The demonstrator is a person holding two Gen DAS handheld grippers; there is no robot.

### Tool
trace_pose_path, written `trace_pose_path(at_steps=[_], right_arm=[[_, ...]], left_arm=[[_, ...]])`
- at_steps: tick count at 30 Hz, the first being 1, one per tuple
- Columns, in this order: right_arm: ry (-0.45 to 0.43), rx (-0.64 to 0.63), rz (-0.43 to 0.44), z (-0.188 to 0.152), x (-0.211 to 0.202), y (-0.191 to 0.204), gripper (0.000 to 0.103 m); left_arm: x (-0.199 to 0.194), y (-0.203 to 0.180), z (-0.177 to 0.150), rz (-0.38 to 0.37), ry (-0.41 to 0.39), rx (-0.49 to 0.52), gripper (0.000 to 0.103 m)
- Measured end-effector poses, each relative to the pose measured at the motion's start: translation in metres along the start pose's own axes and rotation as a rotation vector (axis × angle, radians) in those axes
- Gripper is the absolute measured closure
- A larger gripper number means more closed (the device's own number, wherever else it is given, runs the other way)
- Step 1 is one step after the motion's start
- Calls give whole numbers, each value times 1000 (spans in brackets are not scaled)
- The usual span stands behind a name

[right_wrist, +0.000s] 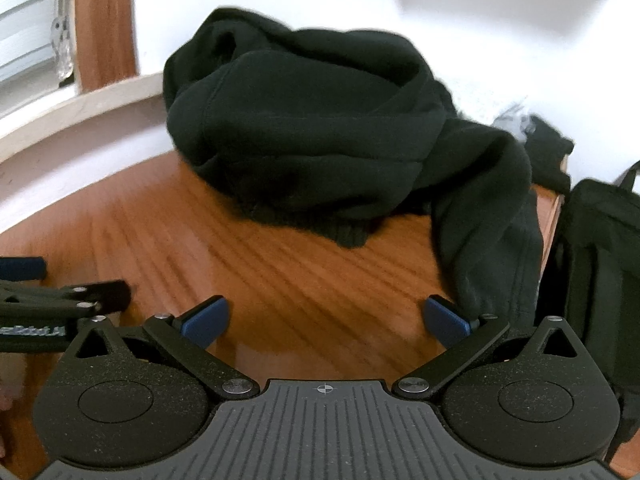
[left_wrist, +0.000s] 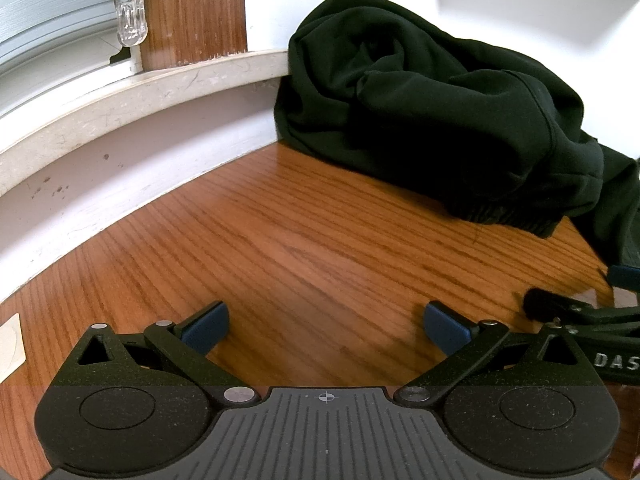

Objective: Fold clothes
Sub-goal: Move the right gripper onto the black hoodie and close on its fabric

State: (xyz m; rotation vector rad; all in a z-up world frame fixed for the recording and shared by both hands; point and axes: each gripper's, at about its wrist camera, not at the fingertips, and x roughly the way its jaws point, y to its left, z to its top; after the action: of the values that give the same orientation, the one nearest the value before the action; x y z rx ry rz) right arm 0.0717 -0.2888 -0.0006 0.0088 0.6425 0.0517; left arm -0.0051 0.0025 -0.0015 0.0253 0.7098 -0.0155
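Observation:
A dark green sweatshirt (left_wrist: 432, 112) lies crumpled in a heap at the back of the wooden table (left_wrist: 304, 240), against the white wall. In the right wrist view the same sweatshirt (right_wrist: 320, 140) fills the middle, with a sleeve trailing down the right side toward my right finger. My left gripper (left_wrist: 326, 326) is open over bare wood, well short of the heap. My right gripper (right_wrist: 326, 322) is open too, its blue pads (right_wrist: 446, 322) wide apart with nothing between them. Each gripper shows at the edge of the other's view.
A pale stone window sill (left_wrist: 120, 100) curves along the back left, with a wooden frame (left_wrist: 192, 8) and a clear clip (left_wrist: 130, 12) above it. A black bag (right_wrist: 600, 272) stands off the table's right edge. A small white patch (left_wrist: 10, 346) sits at the table's left.

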Motion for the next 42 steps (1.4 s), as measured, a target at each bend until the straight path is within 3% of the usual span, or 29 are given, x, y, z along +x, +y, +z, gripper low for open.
trace_pose_path(at_steps=[2,6,16,21,23,25,31,36,39,42], right_arm=[[32,-30,35,7,-6,-2,0],[-30,-39,62,16,-25,-13,0],[-80,-20,31,58,-45,-38,0],[-176,-61,50,84,-56,-52,0],[-258,-87,106,95,-62,-63,0],[-335,-101,224,106,-63,-79,0],[-279,-148,263,141,-18,-97,0],[-245,-238,259,154,27,-94,0],[-228,-238,253,158,48,-95,0],[-212,-239,270,158,63,-105,0]], left_arm=[[-2,0,-1,-5,-1,5,0],[-7,8,-4,-37,-9,8,0],[-32,37,1,-99,-123,-146,0],[-35,37,1,-115,-140,-148,0],[-36,37,2,-102,-158,-150,0],[-37,42,1,-94,-167,-166,0],[-34,60,-2,-109,-170,-252,0],[-31,66,-4,-111,-178,-242,0],[-42,71,-7,-79,-265,-283,0],[-47,76,-9,-108,-309,-329,0]])
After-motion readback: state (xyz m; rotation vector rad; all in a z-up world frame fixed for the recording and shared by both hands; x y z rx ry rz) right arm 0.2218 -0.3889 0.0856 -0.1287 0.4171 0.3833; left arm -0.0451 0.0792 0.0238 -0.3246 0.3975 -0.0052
